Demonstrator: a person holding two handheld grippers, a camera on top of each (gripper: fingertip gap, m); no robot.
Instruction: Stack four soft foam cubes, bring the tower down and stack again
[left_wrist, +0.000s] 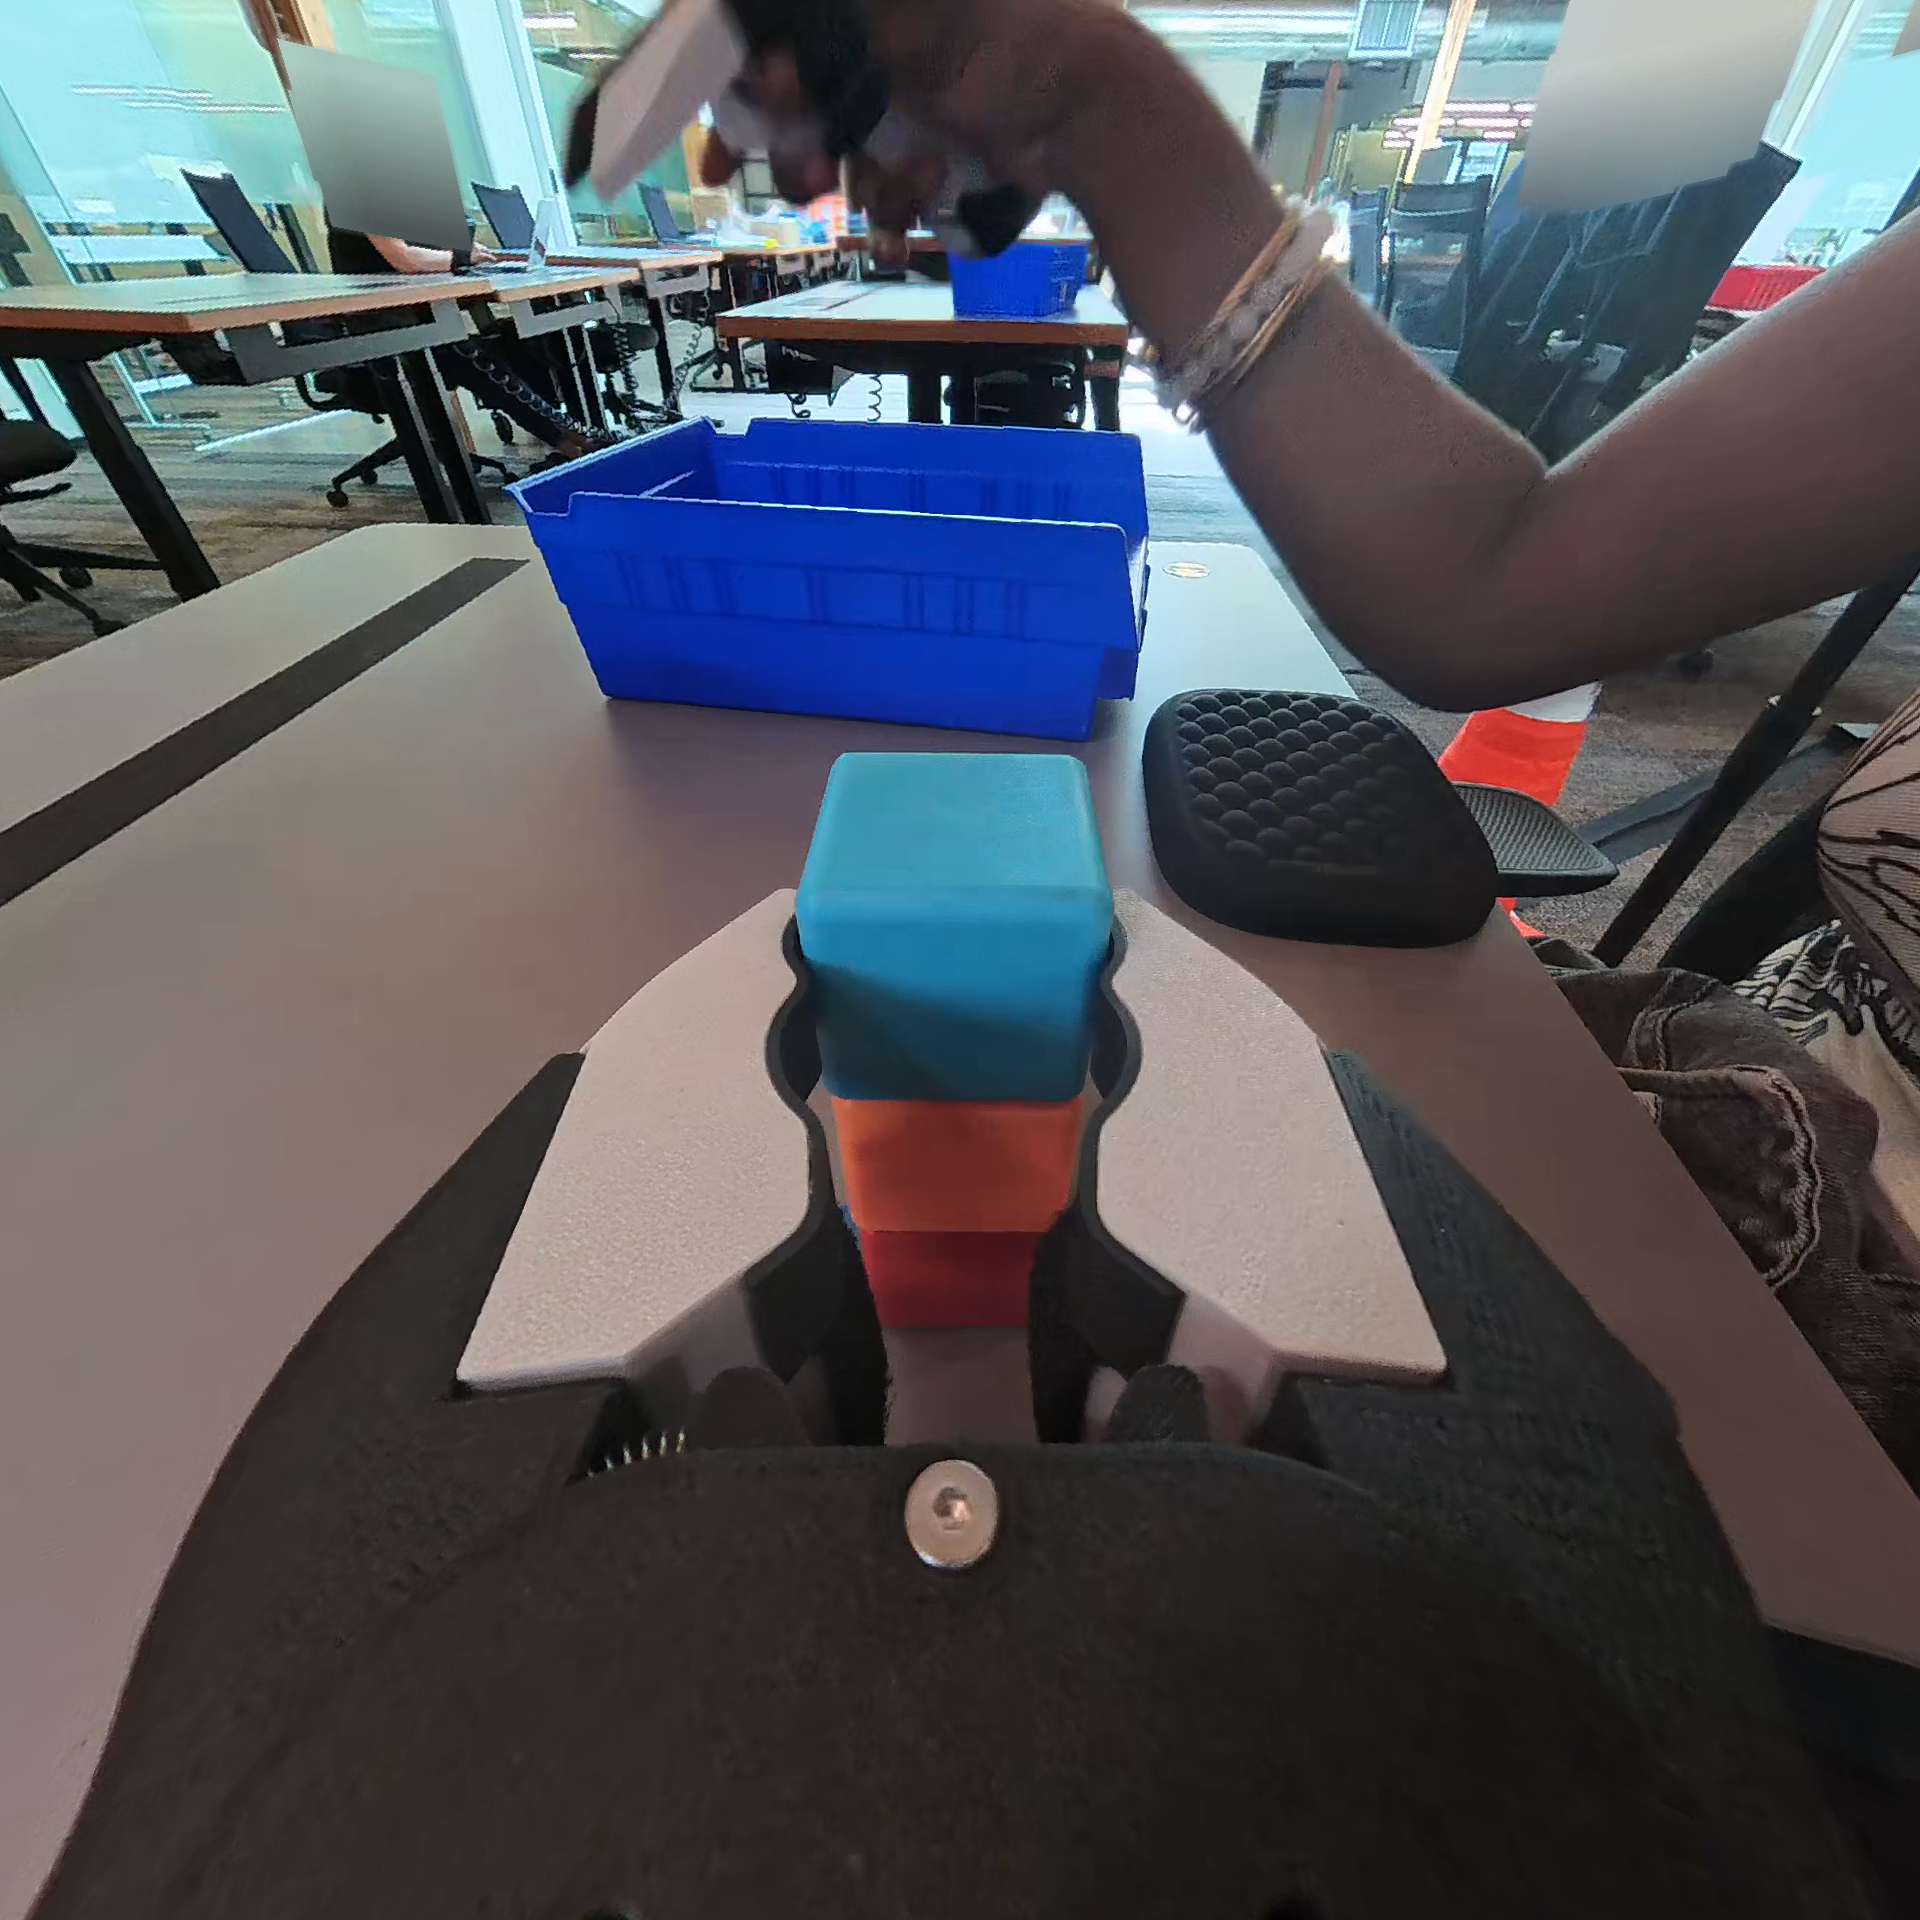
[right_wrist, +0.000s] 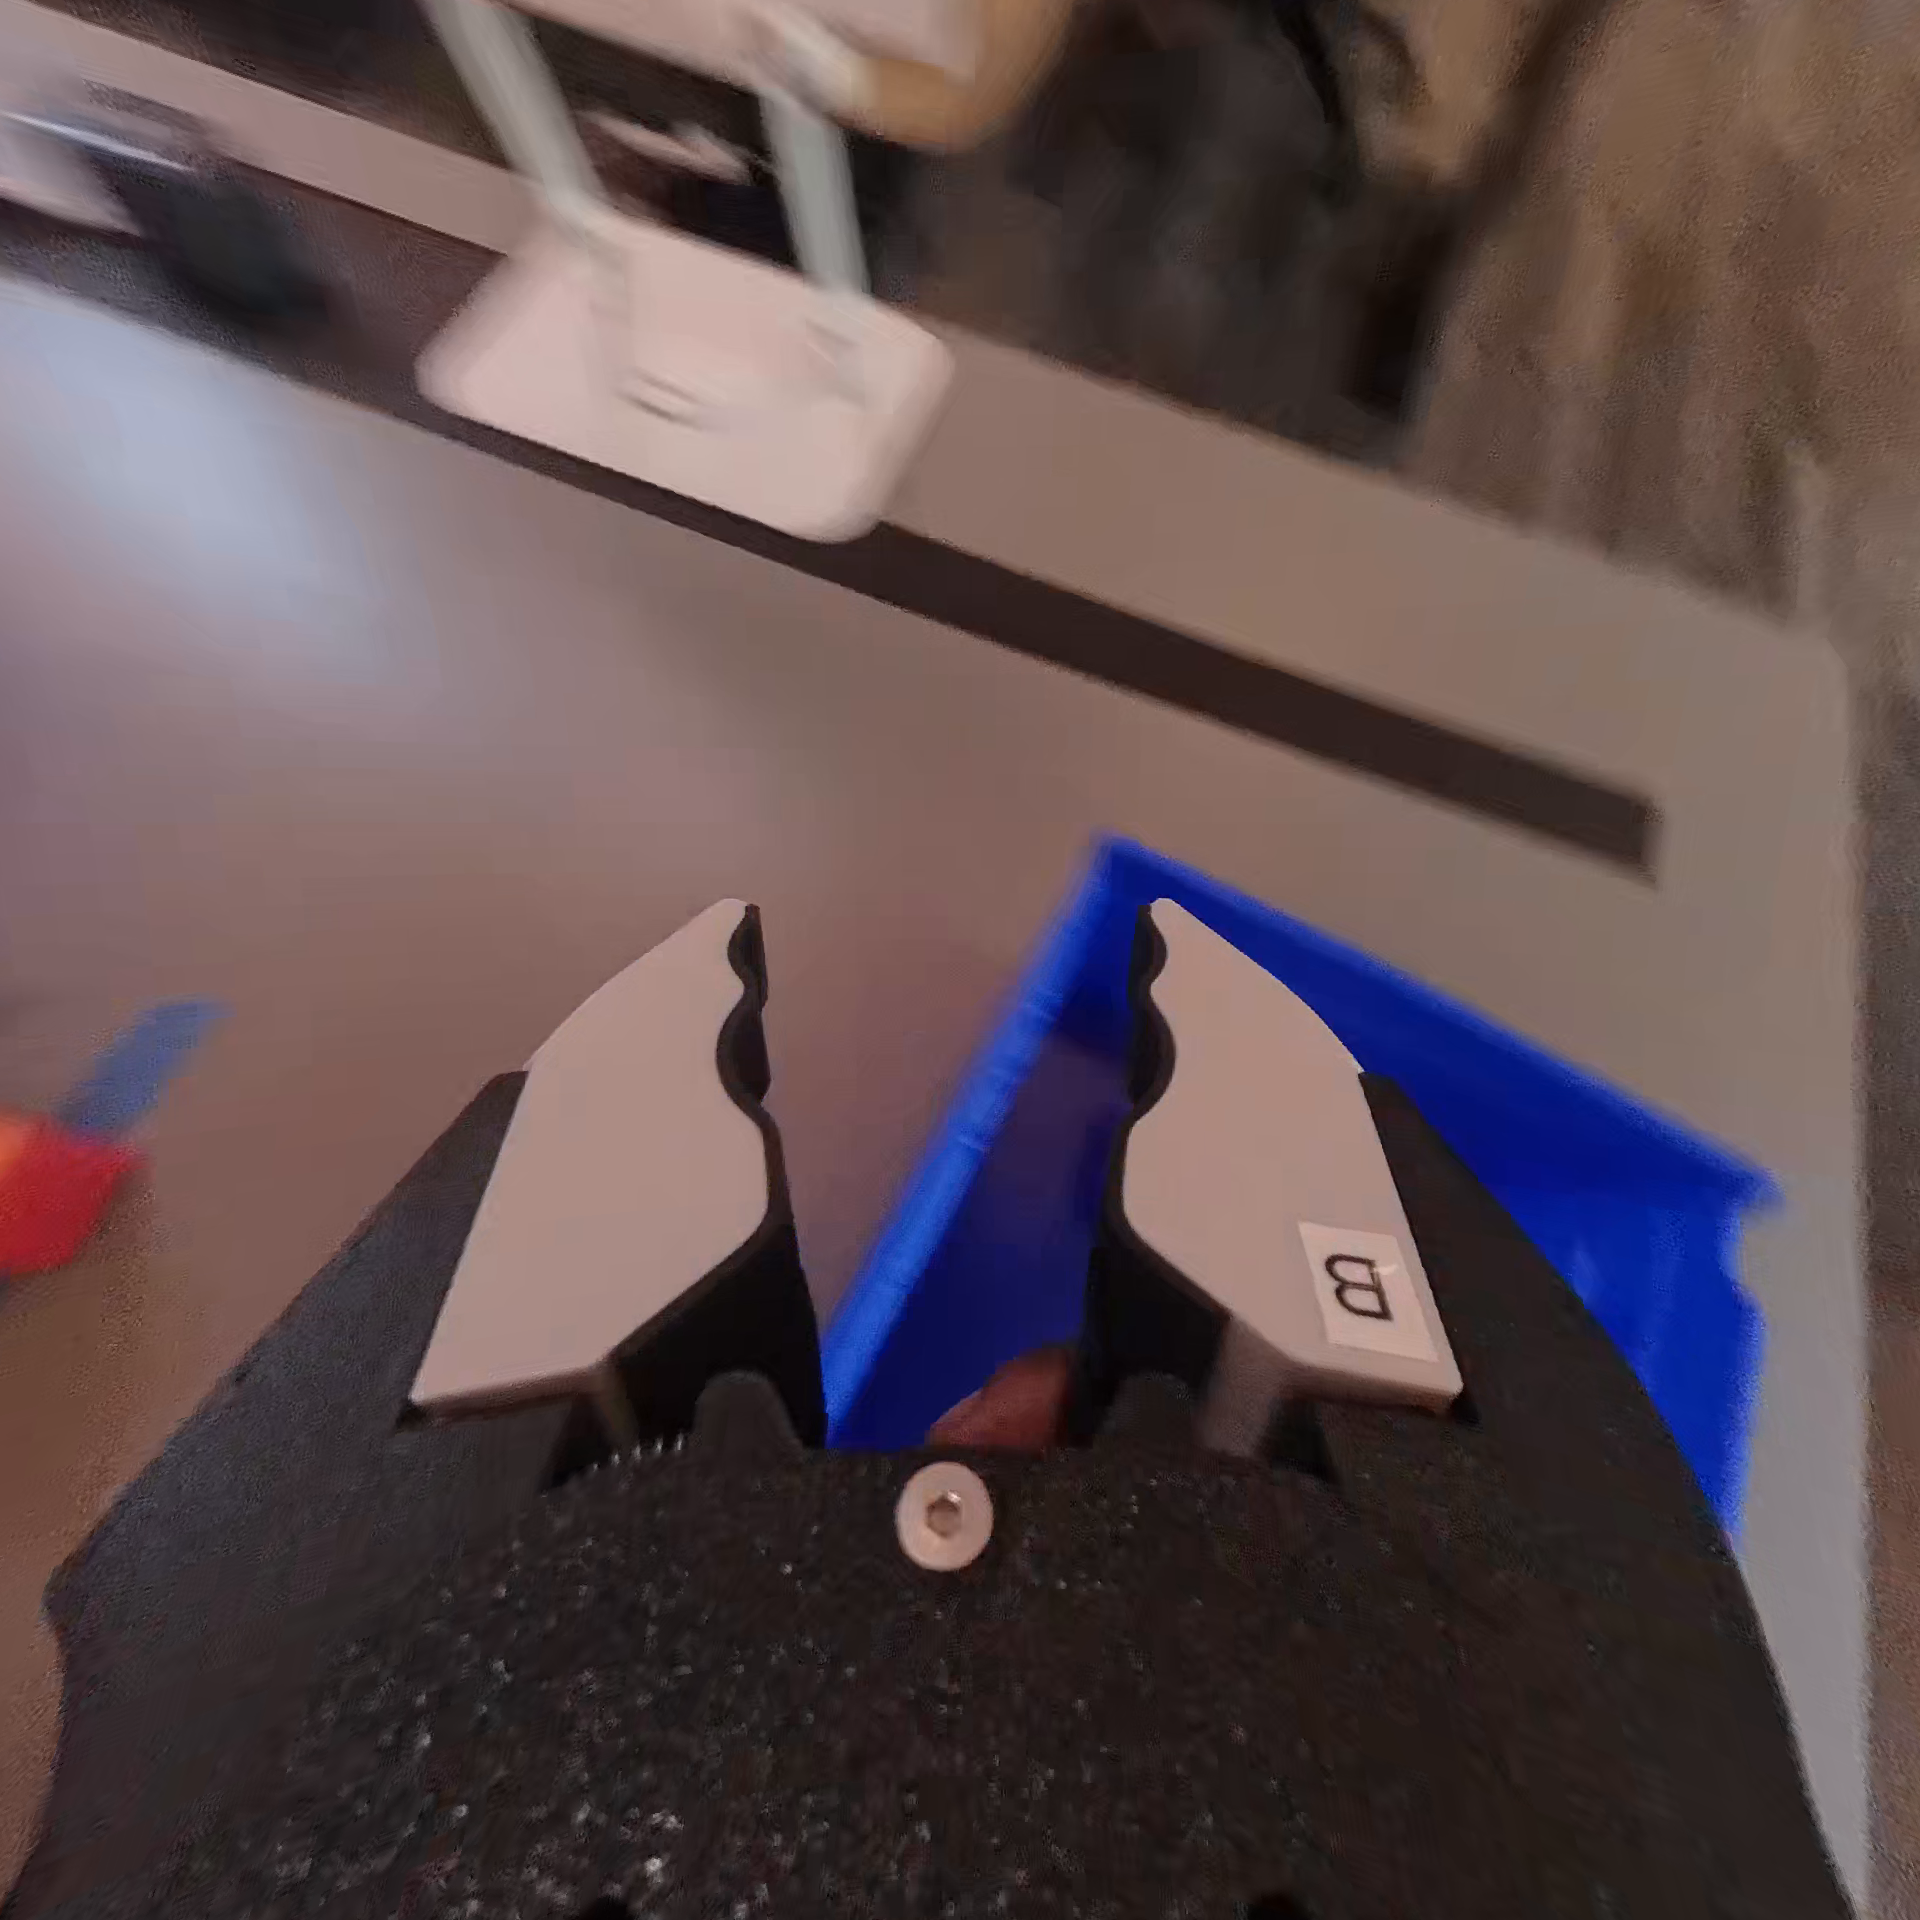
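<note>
A three-cube foam tower stands near the front edge of a grey surface (left_wrist: 364, 883): a red cube (left_wrist: 940, 1283) at the bottom, an orange cube (left_wrist: 956, 1169) on it, and a blue cube (left_wrist: 951, 925) on top. The left gripper (left_wrist: 954, 940) is level with the top of the stack, its pale fingers (left_wrist: 686, 1049) flanking the blue cube on both sides and pressing against its walls, so it grips the blue cube, which sits squarely on the orange one.

Behind the tower, well apart from it, a blue bin (left_wrist: 831, 582) rests on the surface. To the right of the stack a black textured armrest pad (left_wrist: 1314, 810) overlaps the surface edge.

Above the bin, a person's right arm (left_wrist: 1351, 416), wearing bracelets (left_wrist: 1247, 312) at the wrist, holds the right gripper (right_wrist: 948, 956) high in the air; it shows only as a blur in the left wrist view. In its own heavily blurred view, that gripper points down over the near wall of the bin (right_wrist: 1351, 1122), its fingers (right_wrist: 1236, 1091) spread apart with nothing between them. At the left edge of that view the tower appears as a smear of red and blue (right_wrist: 62, 1164). A dark strip (right_wrist: 1247, 686) runs across the surface beyond, and a white stand base (right_wrist: 686, 395) sits on it.
</note>
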